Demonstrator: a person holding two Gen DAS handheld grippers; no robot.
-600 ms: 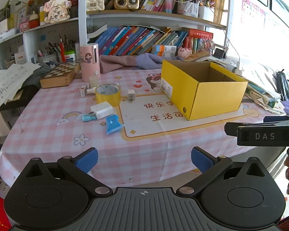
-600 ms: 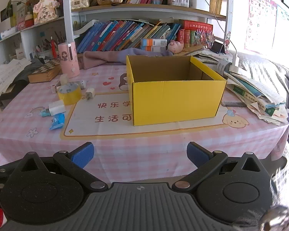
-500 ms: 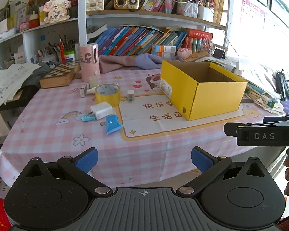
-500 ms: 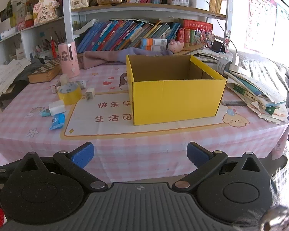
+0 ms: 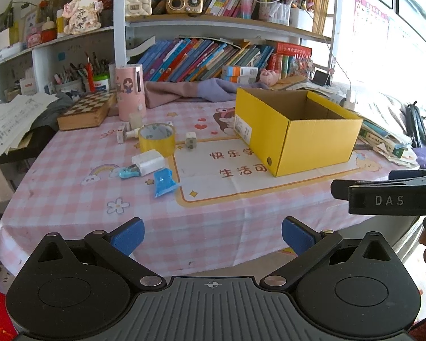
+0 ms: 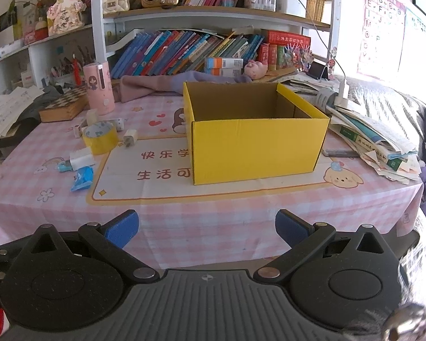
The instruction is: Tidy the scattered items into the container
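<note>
An open yellow cardboard box (image 5: 312, 145) (image 6: 255, 147) stands on the pink checked table, its inside bare where visible. Left of it lie a yellow tape roll (image 5: 156, 139) (image 6: 100, 137), a white charger block (image 5: 148, 161) (image 6: 81, 157), a small white plug (image 5: 190, 139) (image 6: 130, 139), a blue packet (image 5: 163, 183) (image 6: 83, 178) and a small light-blue item (image 5: 125, 172). My left gripper (image 5: 212, 234) is open and empty, before the table's near edge. My right gripper (image 6: 206, 227) is open and empty, facing the box.
A pink cylinder (image 5: 129, 96), a chessboard box (image 5: 88, 110) and a purple cloth (image 5: 190, 92) sit at the back. Books and papers (image 6: 377, 139) pile up right of the box. Bookshelves stand behind. The right gripper's body (image 5: 389, 196) shows at the left wrist view's right edge.
</note>
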